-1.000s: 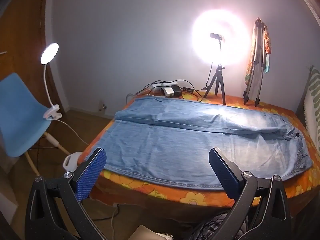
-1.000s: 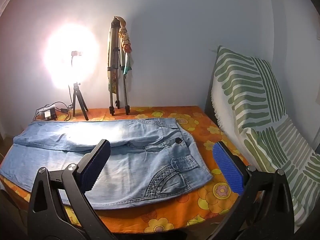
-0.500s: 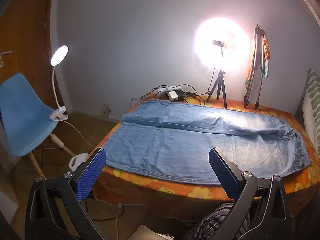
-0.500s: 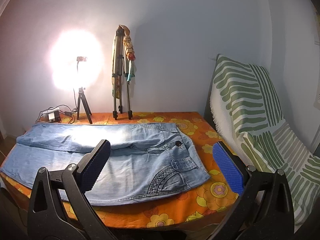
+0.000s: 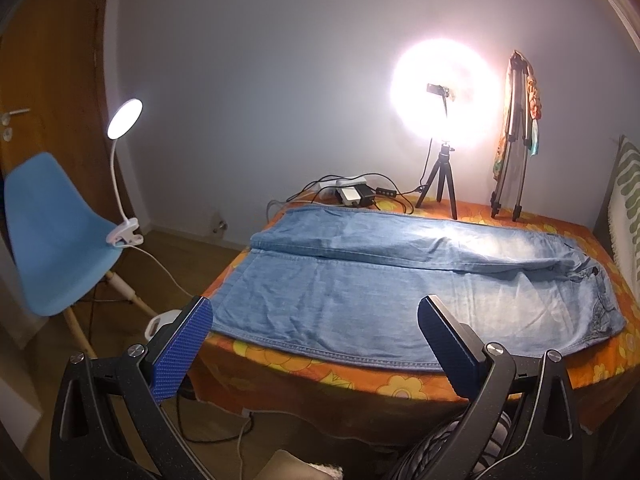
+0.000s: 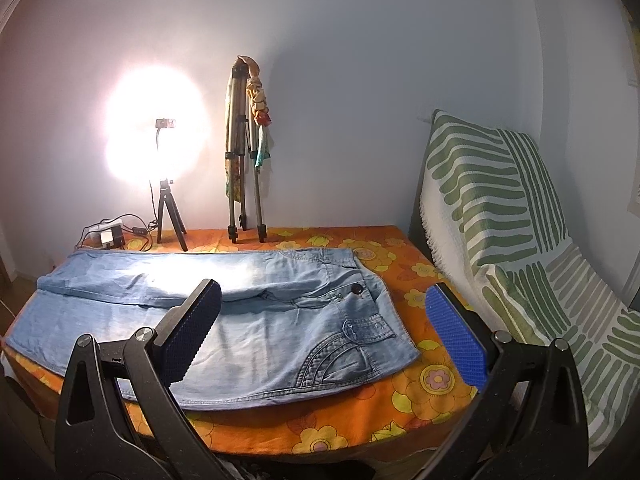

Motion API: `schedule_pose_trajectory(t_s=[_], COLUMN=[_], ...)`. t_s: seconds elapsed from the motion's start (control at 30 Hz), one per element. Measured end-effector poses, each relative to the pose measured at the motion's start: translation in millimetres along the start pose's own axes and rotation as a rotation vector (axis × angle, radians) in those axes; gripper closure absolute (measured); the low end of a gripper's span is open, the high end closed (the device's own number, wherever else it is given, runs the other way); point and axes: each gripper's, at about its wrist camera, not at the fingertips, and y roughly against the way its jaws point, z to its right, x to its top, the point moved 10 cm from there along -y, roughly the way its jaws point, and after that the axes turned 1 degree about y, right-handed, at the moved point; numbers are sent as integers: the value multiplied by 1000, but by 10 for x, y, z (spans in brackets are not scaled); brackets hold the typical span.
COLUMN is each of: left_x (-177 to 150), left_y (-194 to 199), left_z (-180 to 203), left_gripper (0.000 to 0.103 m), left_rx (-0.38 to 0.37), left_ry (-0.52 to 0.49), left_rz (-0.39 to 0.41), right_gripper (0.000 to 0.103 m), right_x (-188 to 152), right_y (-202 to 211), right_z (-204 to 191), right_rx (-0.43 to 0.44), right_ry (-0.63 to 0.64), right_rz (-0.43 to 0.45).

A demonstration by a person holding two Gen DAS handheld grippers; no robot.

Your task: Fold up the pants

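Note:
Light blue jeans lie flat on the table with the orange flowered cloth, one leg folded over the other, waistband to the right. In the right wrist view the jeans show their waist, button and pocket. My left gripper is open and empty, held in front of the table's near edge, apart from the jeans. My right gripper is open and empty, above the near edge by the waist end, not touching the cloth.
A lit ring light on a small tripod, a folded tripod and a power strip with cables stand at the back. A blue chair with a clip lamp is left. A green striped cushion is right.
Both grippers have drawn back and up from the table, so the jeans look farther off and lower. The jeans have not moved. Both grippers stay open.

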Motion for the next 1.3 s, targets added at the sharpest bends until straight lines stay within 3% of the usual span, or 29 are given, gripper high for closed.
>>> schedule_pose_trajectory(t_s=[0.33, 0.87, 1.3], left_x=[-2, 48, -225], left_y=[-183, -766, -1259], left_z=[-77, 130, -22], left_gripper=[1, 1, 20], left_rx=[38, 24, 12], left_ry=[28, 11, 69], left_rz=[-39, -111, -236], right_gripper=[0, 0, 0], right_x=[17, -70, -307], right_y=[-222, -882, -1278], right_z=[-34, -158, -393], right_rx=[14, 36, 152], right_ry=[19, 55, 158], right_rz=[-10, -71, -143])
